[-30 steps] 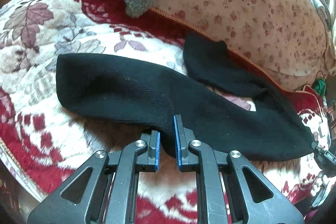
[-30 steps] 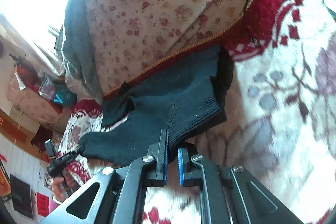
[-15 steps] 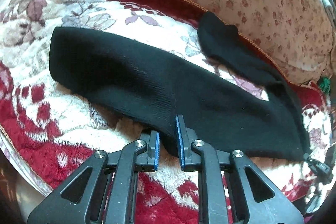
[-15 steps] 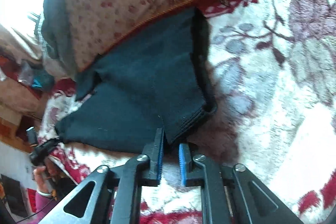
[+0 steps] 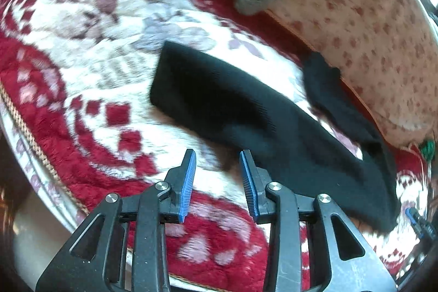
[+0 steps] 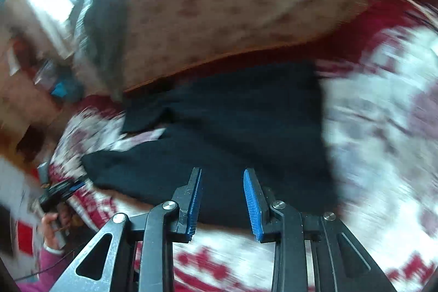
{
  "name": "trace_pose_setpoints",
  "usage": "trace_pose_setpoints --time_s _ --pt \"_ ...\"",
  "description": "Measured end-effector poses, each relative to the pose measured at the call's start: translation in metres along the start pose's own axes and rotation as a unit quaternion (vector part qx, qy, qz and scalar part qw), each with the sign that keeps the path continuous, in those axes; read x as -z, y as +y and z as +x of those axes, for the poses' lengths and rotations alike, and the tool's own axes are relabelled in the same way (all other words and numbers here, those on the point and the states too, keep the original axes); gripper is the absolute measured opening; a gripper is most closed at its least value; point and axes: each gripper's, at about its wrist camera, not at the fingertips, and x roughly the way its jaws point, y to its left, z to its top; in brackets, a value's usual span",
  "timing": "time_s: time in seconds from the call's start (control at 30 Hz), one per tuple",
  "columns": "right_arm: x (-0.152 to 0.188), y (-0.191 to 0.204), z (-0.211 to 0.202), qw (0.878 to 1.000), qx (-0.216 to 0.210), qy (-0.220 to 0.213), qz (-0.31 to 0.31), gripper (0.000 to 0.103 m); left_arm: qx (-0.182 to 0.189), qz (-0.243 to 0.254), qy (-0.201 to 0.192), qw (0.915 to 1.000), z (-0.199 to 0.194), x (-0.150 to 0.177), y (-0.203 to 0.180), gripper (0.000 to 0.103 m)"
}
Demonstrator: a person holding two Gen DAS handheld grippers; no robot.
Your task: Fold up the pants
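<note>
both hand-held grippers (image 5: 217,177) (image 6: 222,197) gape beside black pants (image 5: 246,111).

- The left gripper (image 5: 217,177) fills the lower middle of its own view, its two blue-padded fingers (image 5: 189,179) spread apart with nothing between them.
- The right gripper (image 6: 223,199) sits low and central in its own view, blue pads (image 6: 250,201) parted and gripping nothing.
- At the lower left of the right wrist view, the left hand (image 6: 53,223) wraps the other gripper's handle, with a pink sleeve below it.
</note>
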Motion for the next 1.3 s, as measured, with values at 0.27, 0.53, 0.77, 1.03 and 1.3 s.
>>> trace_pose_setpoints --time_s 0.27,0.53,0.77,1.03,1.3 --pt "-0.012 0.106 0.110 0.989 -0.091 0.074 -0.089 0.029 0.051 -0.037 0.011 0.9980 0.016 -0.006 0.003 0.032" --pt "0.000 0.167 0.165 0.975 -0.124 0.114 -0.147 0.029 0.094 -0.064 -0.001 0.9936 0.028 -0.010 -0.003 0.032" --pt "0.010 0.211 0.205 0.963 -0.137 0.131 -0.191 0.029 0.097 -0.082 -0.032 0.9914 0.039 -0.032 0.004 0.031" --pt "0.018 0.221 0.219 0.956 -0.145 0.143 -0.213 0.029 0.083 -0.022 -0.093 0.9919 -0.010 -0.042 0.010 0.016" --pt "0.016 0.233 0.210 0.952 -0.153 0.129 -0.232 0.030 0.048 -0.046 -0.038 0.9971 0.002 -0.032 0.040 0.016"
